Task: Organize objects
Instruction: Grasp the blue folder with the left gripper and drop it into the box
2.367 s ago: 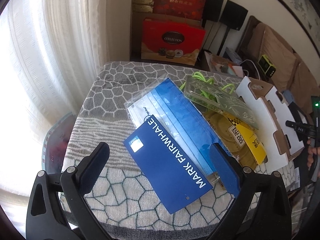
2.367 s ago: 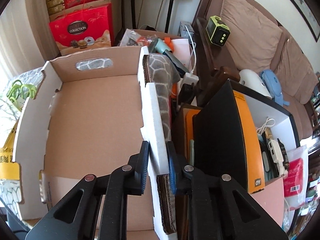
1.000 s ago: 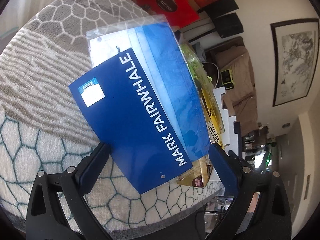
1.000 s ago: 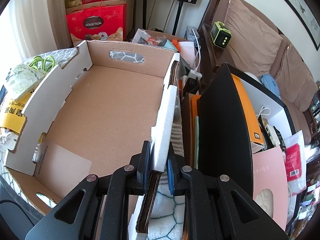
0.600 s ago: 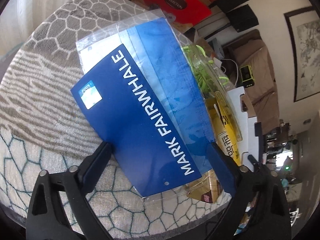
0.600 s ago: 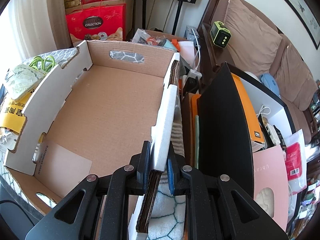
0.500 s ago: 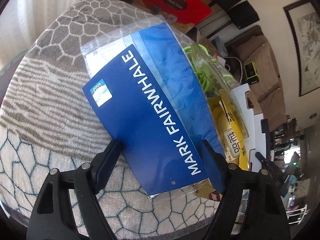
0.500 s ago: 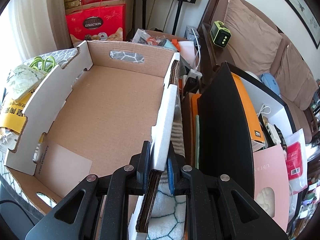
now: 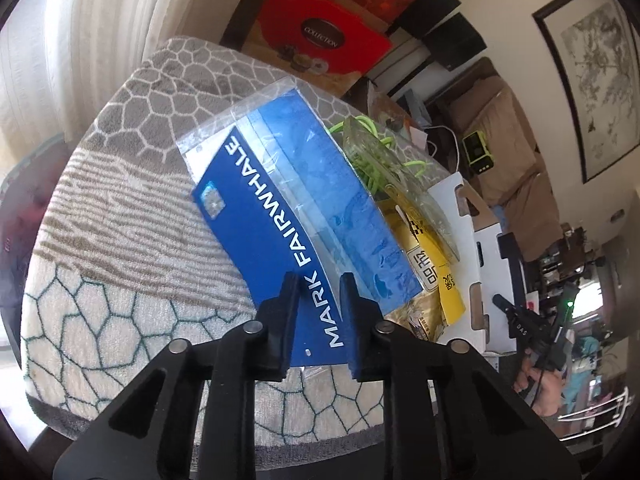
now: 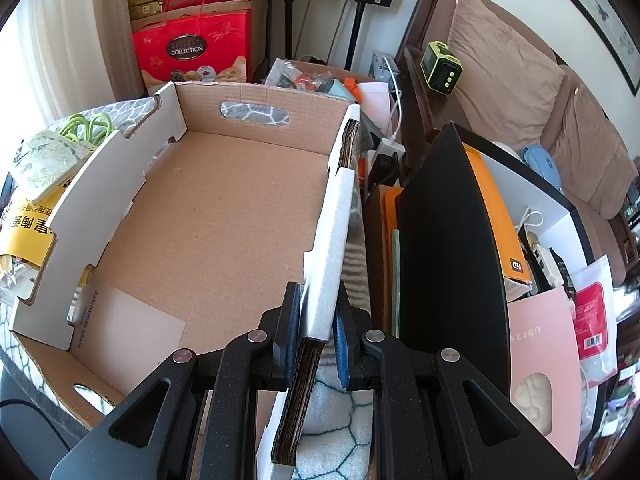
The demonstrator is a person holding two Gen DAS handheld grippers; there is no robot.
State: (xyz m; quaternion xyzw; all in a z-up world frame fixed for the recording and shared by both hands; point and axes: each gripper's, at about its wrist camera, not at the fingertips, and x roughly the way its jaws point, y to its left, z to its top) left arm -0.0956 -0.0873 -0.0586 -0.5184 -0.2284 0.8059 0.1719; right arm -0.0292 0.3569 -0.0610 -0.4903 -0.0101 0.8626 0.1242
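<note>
A blue package in clear plastic, lettered MARK FAIRWHALE, lies on a hexagon-patterned blanket. My left gripper is shut on the package's near end. Behind it lie a green cable in a clear case and a yellow packet. My right gripper is shut on the right wall of an open cardboard box, which holds nothing. The box's white side also shows in the left wrist view.
Red gift boxes stand behind the table. A black and orange box, a pink sleeve and clutter fill the right. A brown sofa with a green device stands beyond.
My left gripper's jaws were wide apart around the blue package; they have closed on its near end. The right gripper keeps its hold on the box wall.
</note>
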